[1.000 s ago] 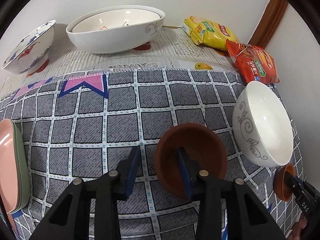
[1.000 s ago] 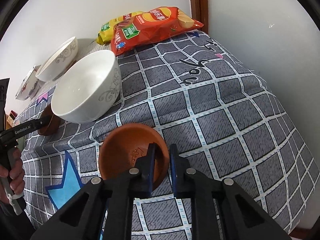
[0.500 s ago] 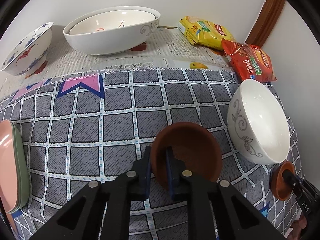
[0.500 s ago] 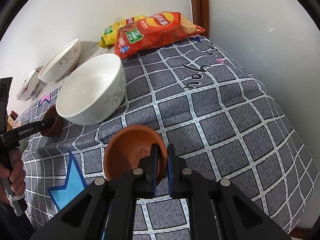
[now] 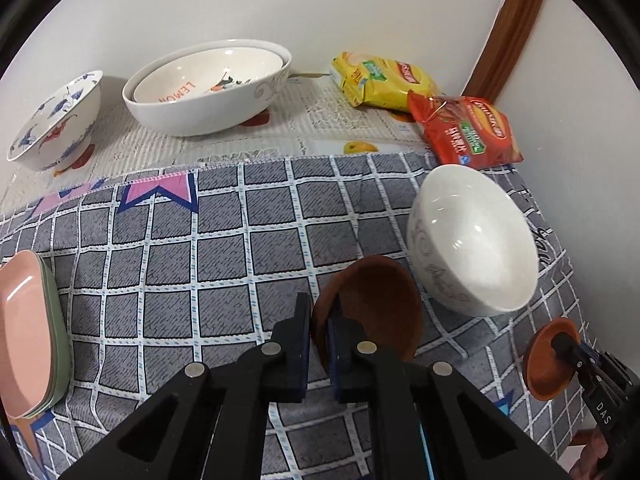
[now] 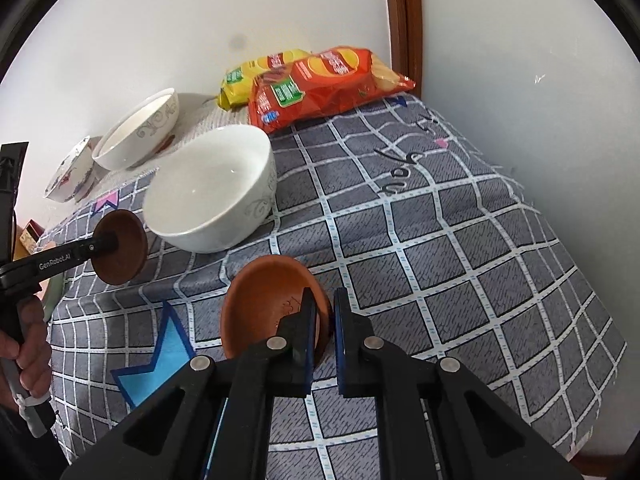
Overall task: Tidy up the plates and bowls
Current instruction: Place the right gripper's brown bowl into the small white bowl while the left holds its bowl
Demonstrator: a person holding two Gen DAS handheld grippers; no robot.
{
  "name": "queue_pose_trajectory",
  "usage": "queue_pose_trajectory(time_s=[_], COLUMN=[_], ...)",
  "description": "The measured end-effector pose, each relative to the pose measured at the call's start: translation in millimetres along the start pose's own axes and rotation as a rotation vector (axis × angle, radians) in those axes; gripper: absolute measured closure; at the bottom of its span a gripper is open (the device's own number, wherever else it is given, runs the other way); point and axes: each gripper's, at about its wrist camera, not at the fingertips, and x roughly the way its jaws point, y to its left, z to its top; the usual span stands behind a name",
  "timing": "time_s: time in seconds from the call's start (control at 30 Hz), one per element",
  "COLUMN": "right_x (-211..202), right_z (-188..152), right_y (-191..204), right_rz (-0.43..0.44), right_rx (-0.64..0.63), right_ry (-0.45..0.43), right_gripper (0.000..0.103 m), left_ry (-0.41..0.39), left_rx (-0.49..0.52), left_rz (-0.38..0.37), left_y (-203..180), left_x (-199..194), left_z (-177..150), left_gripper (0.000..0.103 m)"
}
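My left gripper is shut on the rim of a dark brown saucer, lifted and tilted above the cloth; the saucer also shows in the right wrist view. My right gripper is shut on the rim of an orange-brown saucer, also lifted; it shows in the left wrist view too. A white bowl with grey scrolls sits between them. Two nested large white bowls and a blue-and-red patterned bowl stand at the back. Stacked pink and green plates lie at the left.
A yellow snack bag and a red chip bag lie at the back right by a wooden door frame. The grey checked tablecloth drops off at the right edge. White walls close the back and right.
My left gripper closed on the dark brown saucer and lifted it, tilting it. My right gripper stayed shut on the orange-brown saucer and raised it off the cloth.
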Motion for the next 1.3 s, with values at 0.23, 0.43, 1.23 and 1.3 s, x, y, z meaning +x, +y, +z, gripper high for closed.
queue_pose_trajectory(time_s=[0.23, 0.43, 1.23, 1.3], right_x=[-25, -49, 1, 12], right_z=[11, 34, 78, 81], right_y=[2, 9, 69, 72], right_rz=[0.012, 0.033, 0.031, 0.017], right_rx=[-0.012, -0.007, -0.092, -0.105], right_ry=[-0.051, -0.102, -0.089, -0.078], right_gripper=[0.095, 0.095, 0.095, 0.095], left_ry=[-0.039, -0.074, -0.058, -0.051], left_rx=[-0.005, -0.014, -0.089, -0.092], left_rz=[0.000, 0.026, 0.053, 0.052], left_y=[1, 9, 64, 66], left_x=[-27, -50, -29, -23], left_z=[4, 13, 21, 22], left_gripper=[0.095, 0.095, 0.095, 0.095])
